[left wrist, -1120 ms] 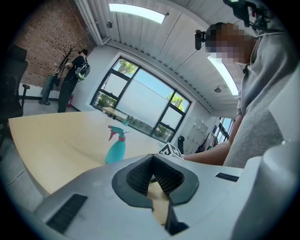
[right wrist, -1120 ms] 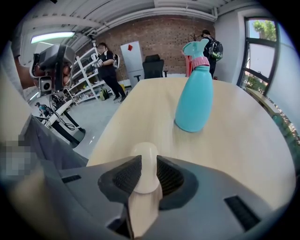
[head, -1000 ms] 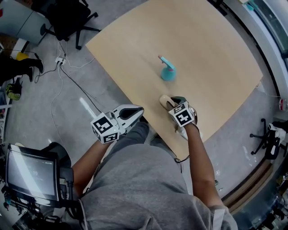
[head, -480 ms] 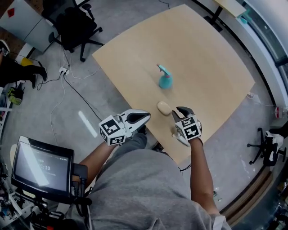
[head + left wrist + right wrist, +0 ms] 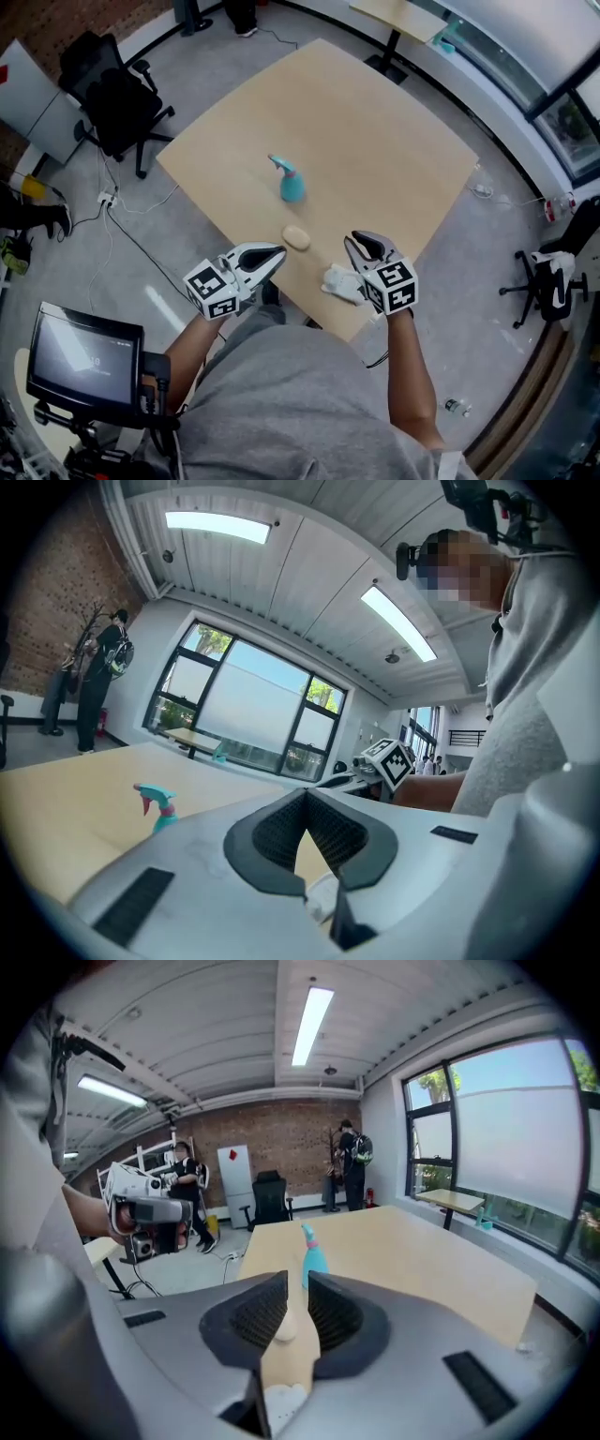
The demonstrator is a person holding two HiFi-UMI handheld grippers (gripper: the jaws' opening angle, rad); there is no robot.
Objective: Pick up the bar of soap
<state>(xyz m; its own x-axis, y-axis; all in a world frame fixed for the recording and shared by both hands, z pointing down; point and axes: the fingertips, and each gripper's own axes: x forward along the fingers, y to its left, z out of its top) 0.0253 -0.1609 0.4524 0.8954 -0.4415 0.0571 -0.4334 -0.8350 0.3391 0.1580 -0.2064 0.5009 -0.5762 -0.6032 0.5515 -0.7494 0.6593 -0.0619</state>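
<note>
Matt wood tabletop (image 5: 375, 131) — smooth soap bar (image 5: 296, 237), plastic spray bottle (image 5: 292, 186)

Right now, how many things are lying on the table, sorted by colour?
Teal: 1, the spray bottle
Beige: 1, the bar of soap
White: 1, a small item I cannot identify
Total: 3

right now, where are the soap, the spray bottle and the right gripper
soap (image 5: 296, 237), head view, middle of its top
spray bottle (image 5: 292, 187), head view, teal body
right gripper (image 5: 362, 244), head view, between its fingertips
</note>
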